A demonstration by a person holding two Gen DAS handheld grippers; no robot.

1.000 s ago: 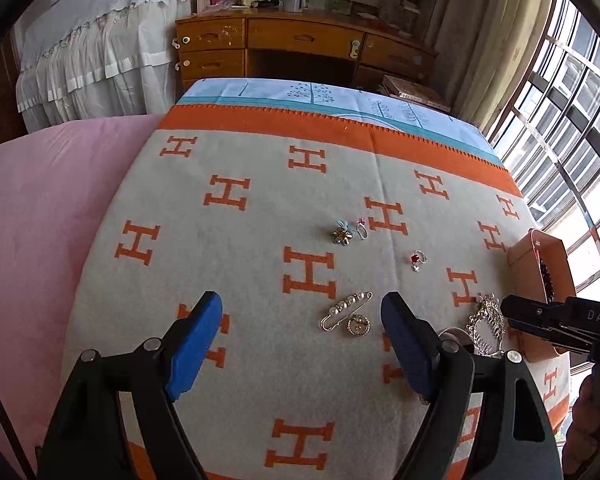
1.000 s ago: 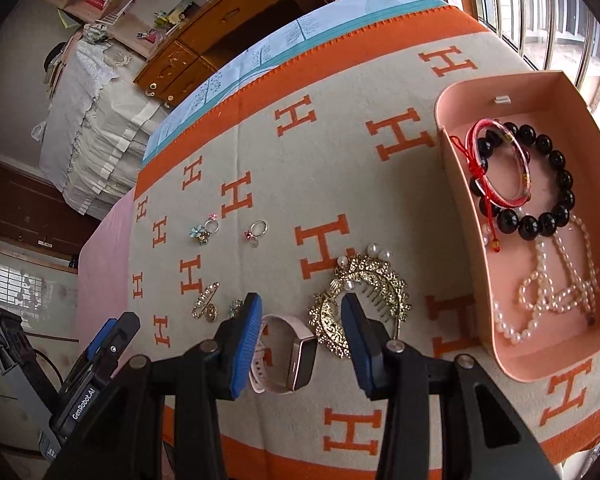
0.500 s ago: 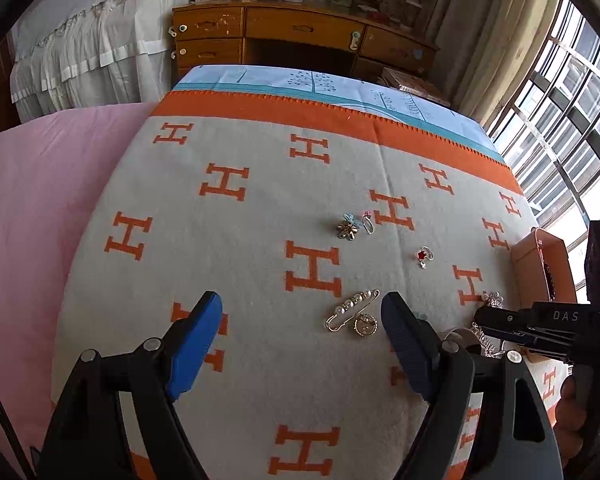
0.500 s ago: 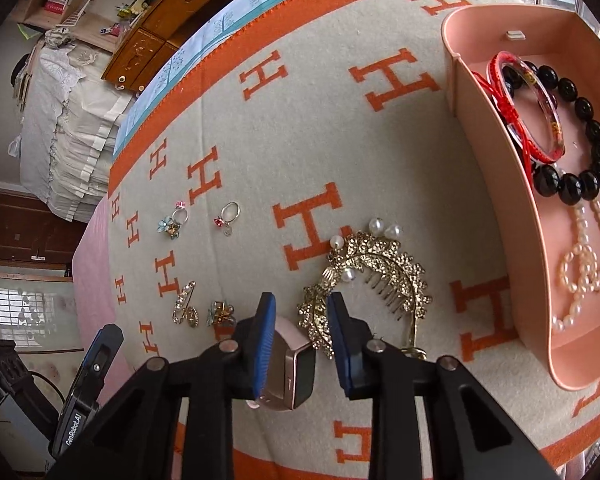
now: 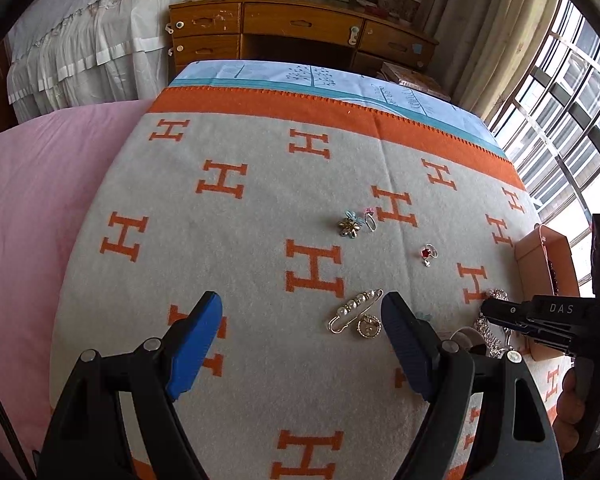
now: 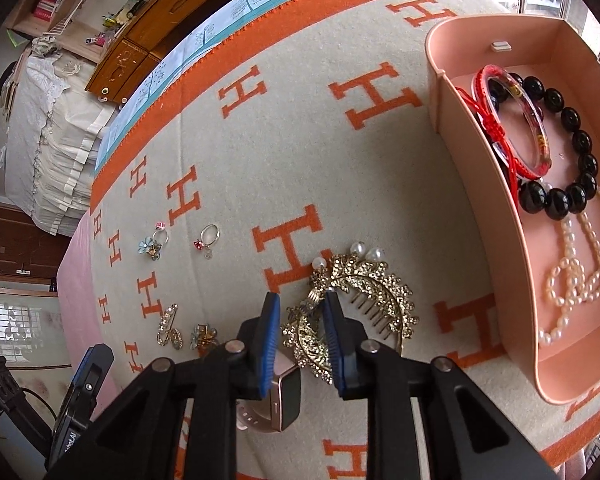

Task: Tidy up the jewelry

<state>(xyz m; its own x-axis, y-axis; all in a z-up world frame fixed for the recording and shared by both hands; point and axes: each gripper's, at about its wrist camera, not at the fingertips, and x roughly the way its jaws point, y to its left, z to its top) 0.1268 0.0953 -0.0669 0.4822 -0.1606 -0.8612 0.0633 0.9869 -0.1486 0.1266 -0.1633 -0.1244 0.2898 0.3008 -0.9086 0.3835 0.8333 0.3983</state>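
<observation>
Bed [image 6: 300, 128] under H-patterned blanket | lying just left of pink box [image 6: 460, 152]: gold hair comb [image 6: 364, 296] | right hand-held gripper [image 6: 300, 312] closing, straddling comb's left rim | left hand-held gripper [image 5: 302, 326] hovering wide open, holding nothing, farther away.

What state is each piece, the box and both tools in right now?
Right tool: jaws closing around the hair comb's edge.
Left tool: open, empty, above the blanket.
Hair comb: flat on blanket, outside the box.
Watch: on blanket, beside comb.
Box: open, holding bracelets and pearl strand.
Pearl pin: loose on blanket.
Rings: loose on blanket.
</observation>
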